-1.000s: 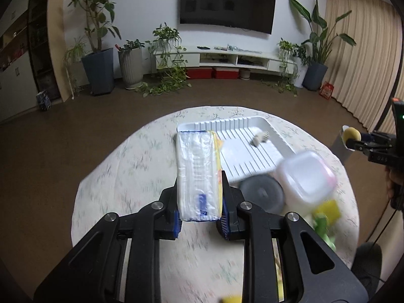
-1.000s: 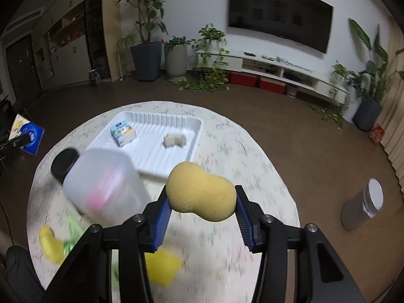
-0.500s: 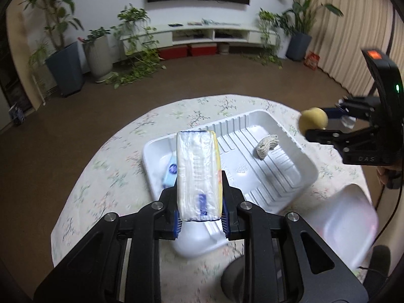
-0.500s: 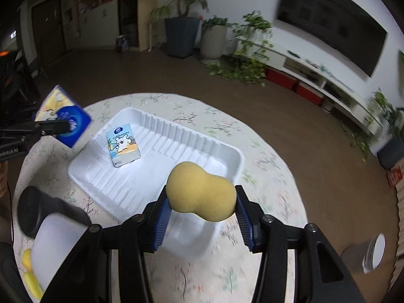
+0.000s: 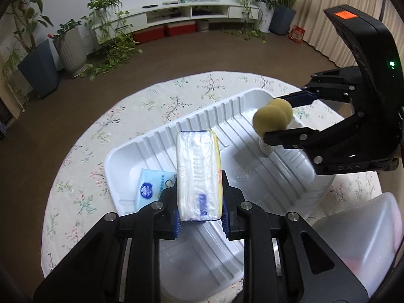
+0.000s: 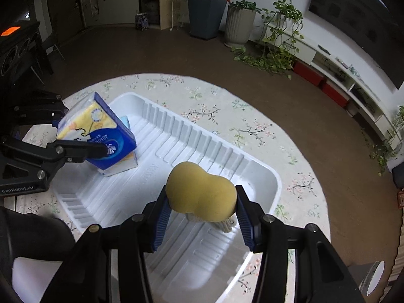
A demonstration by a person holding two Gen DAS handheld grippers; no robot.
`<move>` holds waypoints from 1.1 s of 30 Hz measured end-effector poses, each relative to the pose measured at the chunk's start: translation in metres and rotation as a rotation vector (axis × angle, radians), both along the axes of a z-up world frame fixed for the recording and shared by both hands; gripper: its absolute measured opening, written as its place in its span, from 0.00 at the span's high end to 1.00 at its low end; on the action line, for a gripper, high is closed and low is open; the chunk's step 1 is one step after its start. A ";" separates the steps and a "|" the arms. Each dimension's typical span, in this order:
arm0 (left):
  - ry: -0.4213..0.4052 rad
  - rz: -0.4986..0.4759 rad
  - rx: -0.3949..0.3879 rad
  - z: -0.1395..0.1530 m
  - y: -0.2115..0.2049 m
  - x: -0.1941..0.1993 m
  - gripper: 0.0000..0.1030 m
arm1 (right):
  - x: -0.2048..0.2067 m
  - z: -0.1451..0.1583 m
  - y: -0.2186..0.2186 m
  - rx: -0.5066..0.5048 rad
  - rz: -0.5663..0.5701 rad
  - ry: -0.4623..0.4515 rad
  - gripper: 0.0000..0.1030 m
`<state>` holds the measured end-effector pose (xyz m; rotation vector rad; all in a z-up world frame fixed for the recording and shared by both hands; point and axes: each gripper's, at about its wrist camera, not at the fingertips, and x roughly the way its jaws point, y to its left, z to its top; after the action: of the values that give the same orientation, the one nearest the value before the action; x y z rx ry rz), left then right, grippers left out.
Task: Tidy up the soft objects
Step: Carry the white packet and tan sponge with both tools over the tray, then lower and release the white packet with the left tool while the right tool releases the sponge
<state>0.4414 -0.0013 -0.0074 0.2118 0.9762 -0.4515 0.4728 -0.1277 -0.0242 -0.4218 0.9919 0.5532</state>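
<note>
My left gripper (image 5: 199, 202) is shut on an upright yellow and blue tissue pack (image 5: 198, 171), held over the left part of the white ribbed tray (image 5: 151, 136). A light blue tissue pack (image 5: 151, 186) lies in the tray just beneath it. My right gripper (image 6: 202, 202) is shut on a yellow peanut-shaped sponge (image 6: 202, 192) above the tray's (image 6: 192, 131) right end. A small whitish knotted piece (image 6: 227, 224) lies under the sponge. Each view shows the other hand: the sponge (image 5: 272, 117) at right, the held tissue pack (image 6: 101, 128) at left.
The tray sits on a round table with a floral cloth (image 5: 156, 101). A translucent plastic tub (image 5: 358, 232) stands on the near side of the table, with a black lid (image 6: 32, 229) beside it. A grey bin (image 6: 373, 275) stands on the floor; potted plants line the far wall.
Both grippers have moved forward and down from above the tub and table front to above the tray. Each still holds its object: tissue pack left, sponge right.
</note>
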 end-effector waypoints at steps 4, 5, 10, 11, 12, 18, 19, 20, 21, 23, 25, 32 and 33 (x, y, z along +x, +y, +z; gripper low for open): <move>-0.003 -0.016 0.005 -0.002 -0.008 0.005 0.79 | 0.004 -0.012 0.007 -0.014 0.022 0.004 0.50; -0.004 -0.020 0.006 -0.003 -0.009 0.006 0.79 | 0.005 -0.014 0.008 -0.017 0.025 0.005 0.50; -0.009 -0.034 0.022 -0.004 -0.017 0.011 0.79 | 0.009 -0.025 0.015 -0.039 0.041 0.011 0.49; -0.011 -0.034 0.027 -0.005 -0.018 0.012 0.78 | 0.010 -0.027 0.015 -0.041 0.041 0.013 0.49; -0.011 -0.034 0.032 -0.004 -0.020 0.013 0.78 | 0.011 -0.028 0.015 -0.040 0.039 0.014 0.49; -0.003 -0.023 0.046 -0.005 -0.024 0.017 0.77 | 0.013 -0.029 0.014 -0.029 0.030 0.013 0.45; -0.004 -0.021 0.049 -0.005 -0.024 0.017 0.77 | 0.013 -0.029 0.013 -0.030 0.030 0.014 0.45; -0.004 -0.020 0.053 -0.005 -0.025 0.017 0.76 | 0.012 -0.029 0.013 -0.032 0.028 0.012 0.45; 0.000 -0.017 0.062 -0.005 -0.025 0.018 0.76 | 0.012 -0.029 0.013 -0.032 0.028 0.010 0.44; 0.002 -0.014 0.071 -0.006 -0.025 0.019 0.76 | 0.011 -0.028 0.012 -0.034 0.030 0.007 0.44; -0.002 -0.011 0.085 -0.006 -0.027 0.017 0.75 | 0.011 -0.029 0.011 -0.032 0.027 0.007 0.42; -0.016 0.009 0.078 0.000 -0.023 0.017 0.63 | 0.007 -0.024 0.006 -0.016 0.019 -0.006 0.38; -0.021 0.014 0.076 0.001 -0.022 0.017 0.62 | 0.007 -0.023 0.005 -0.015 0.017 -0.007 0.38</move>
<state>0.4583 -0.0229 -0.0063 0.2778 0.9746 -0.3989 0.4799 -0.1225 -0.0473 -0.4453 0.9868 0.5592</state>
